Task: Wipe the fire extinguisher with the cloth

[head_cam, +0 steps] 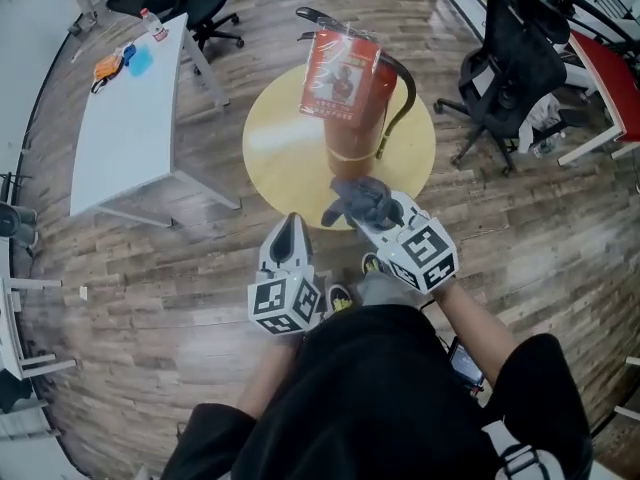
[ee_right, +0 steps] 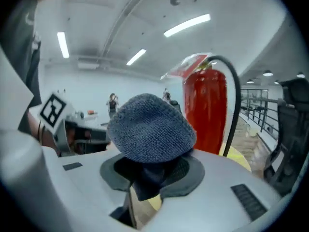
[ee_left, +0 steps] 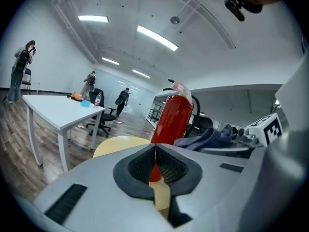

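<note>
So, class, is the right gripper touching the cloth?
Touching. The right gripper view shows the right gripper clamped on the cloth between its jaws.

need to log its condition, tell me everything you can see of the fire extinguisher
The fire extinguisher is a red, metal-looking cylinder standing upright on the round yellow table. Black handle on top, black hose curving down one side, plastic-wrapped tag hanging at its neck. The cloth in the right gripper is close; contact is unclear.
</note>
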A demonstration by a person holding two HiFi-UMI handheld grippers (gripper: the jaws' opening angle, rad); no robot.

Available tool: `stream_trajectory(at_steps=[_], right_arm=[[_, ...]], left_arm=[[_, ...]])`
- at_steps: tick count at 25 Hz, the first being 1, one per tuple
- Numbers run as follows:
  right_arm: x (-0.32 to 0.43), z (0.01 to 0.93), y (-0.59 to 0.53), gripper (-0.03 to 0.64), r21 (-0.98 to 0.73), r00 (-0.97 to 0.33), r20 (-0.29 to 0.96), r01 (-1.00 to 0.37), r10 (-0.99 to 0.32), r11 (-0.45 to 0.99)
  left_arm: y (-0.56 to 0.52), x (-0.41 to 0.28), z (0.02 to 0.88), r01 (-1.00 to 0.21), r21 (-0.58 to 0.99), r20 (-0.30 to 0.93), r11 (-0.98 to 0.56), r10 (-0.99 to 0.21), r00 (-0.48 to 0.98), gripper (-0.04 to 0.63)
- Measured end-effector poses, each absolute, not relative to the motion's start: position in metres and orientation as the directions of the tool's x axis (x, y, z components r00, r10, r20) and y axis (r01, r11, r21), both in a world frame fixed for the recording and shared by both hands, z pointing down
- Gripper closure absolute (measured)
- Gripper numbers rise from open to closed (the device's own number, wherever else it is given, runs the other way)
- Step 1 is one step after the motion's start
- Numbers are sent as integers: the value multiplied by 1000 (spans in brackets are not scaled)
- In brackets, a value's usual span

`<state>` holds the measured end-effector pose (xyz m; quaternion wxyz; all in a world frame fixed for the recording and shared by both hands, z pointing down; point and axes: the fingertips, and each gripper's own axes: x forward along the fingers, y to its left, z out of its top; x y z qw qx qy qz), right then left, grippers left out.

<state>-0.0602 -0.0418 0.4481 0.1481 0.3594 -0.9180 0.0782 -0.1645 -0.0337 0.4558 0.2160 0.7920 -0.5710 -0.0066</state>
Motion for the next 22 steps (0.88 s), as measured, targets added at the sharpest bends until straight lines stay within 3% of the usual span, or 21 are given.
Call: stream_trajectory(at_steps=[3, 6, 22], right_arm=[[-49, 392, -36, 499, -120, -643, 150, -766, -751, 632], [-34, 367, -28, 499, -110, -565, 75, -824, -822, 556], [-19, 363, -8, 499, -51, -479, 113, -878, -871, 476]], left_arm=[[-28, -158, 430, -888, 337, 166, -313, -909, 383, 572], [-20, -145, 411, -868, 333, 118, -369, -897, 426, 572], [-4, -135, 402, -824, 337, 113, -455, -850, 515, 572]])
